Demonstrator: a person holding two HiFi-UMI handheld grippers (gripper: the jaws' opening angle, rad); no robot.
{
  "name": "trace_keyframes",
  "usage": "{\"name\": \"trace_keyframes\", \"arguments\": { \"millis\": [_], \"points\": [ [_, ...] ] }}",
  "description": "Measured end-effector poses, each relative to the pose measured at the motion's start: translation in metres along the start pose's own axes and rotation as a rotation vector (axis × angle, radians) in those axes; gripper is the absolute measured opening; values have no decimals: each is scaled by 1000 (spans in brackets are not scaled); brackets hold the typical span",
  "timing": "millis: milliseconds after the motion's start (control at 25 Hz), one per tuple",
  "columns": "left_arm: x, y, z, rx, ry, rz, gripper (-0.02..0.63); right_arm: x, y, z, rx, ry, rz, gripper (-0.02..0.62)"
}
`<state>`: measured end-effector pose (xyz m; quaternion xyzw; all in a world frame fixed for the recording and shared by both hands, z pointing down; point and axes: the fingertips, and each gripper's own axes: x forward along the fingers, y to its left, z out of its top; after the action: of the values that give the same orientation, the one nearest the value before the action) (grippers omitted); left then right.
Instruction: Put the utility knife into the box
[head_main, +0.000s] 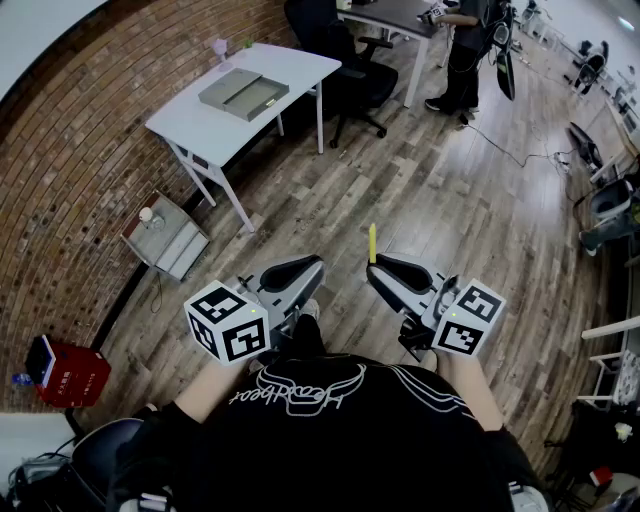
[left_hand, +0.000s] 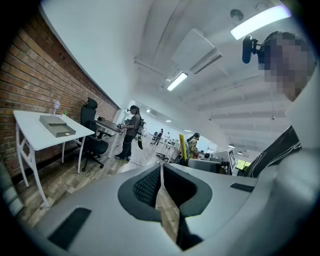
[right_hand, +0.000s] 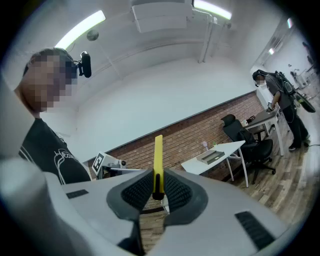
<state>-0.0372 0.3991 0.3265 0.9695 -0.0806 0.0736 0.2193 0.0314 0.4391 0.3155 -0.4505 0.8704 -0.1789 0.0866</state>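
Two tools here, low centre of the head view. The right tool (right_hand: 157, 186) is clamped on the knife (right_hand: 158, 157), a thin yellow strip standing upright past the pads. The left tool (left_hand: 161, 181) is pinched closed on nothing. The grey box (head_main: 243, 92) sits on the white bench (head_main: 295, 58) at upper left, well apart from the knife.

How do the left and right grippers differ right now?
The right gripper is shut on the yellow utility knife, while the left gripper is shut on nothing. The knife sticks out past the right gripper's jaws; nothing projects from the left gripper's. Both hang over the wooden floor, apart from the box.
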Motion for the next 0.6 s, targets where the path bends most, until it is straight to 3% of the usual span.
{"name": "trace_keyframes", "arguments": {
  "millis": [280,600],
  "points": [
    [2,7,-6,1,0,8,41,3,-6,-9,0,9,-2,61],
    [24,43,9,-17,40,1,41,29,-39,0,29,15,-15,63]
  ]
}}
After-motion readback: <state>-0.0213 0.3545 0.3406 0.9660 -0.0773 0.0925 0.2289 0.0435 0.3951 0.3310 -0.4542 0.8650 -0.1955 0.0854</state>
